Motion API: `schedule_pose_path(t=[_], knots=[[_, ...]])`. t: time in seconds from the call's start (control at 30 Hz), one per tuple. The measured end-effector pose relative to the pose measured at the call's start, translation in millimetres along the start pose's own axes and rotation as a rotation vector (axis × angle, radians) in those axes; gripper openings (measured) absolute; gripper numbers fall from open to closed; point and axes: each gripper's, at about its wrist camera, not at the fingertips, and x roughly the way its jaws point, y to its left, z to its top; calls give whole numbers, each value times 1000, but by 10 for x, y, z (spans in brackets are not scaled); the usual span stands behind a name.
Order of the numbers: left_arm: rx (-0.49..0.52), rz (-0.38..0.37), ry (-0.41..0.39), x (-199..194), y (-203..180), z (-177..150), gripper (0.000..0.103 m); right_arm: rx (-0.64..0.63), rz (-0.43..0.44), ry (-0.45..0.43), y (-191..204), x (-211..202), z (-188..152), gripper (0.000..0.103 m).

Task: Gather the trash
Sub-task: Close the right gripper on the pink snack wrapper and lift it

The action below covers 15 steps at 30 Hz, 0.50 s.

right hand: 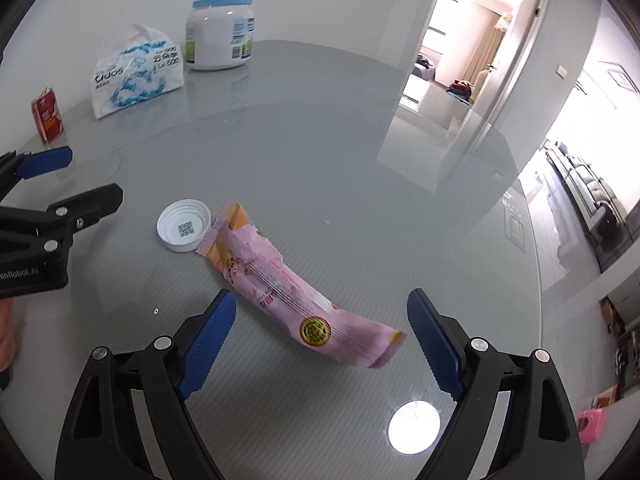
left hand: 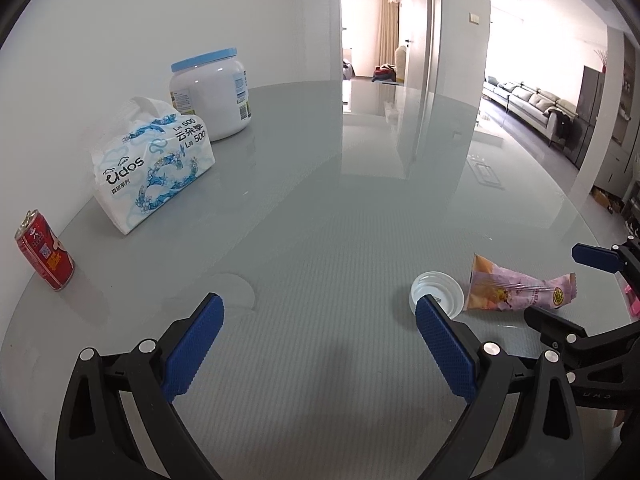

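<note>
A pink snack wrapper (right hand: 288, 288) lies flat on the grey glass table (right hand: 320, 152), its near end between my open right gripper's (right hand: 320, 320) fingers. A white bottle cap (right hand: 183, 225) lies upside down, touching the wrapper's far end. In the left wrist view the wrapper (left hand: 520, 290) and the cap (left hand: 438, 292) lie to the right, the cap just beyond my right fingertip. My left gripper (left hand: 320, 316) is open and empty above the table. The right gripper (left hand: 560, 292) shows at the right edge there. A red drink can (left hand: 45, 250) stands at the far left.
A tissue pack (left hand: 154, 164) and a white jar with a blue lid (left hand: 212, 94) stand by the wall at the back left. The left gripper (right hand: 68, 180) reaches in from the left of the right wrist view. The table's curved edge runs along the right.
</note>
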Motion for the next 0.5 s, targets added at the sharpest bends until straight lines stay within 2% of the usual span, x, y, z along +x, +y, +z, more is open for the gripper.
schedule_pose_path(t=[0.3,0.5], knots=[[-23,-7,18,28,74,-5,95,-61,58,41,89,167,104,83],[-18,-19,23,33,52,-10,95,-20,106,62,29,236,94,83]])
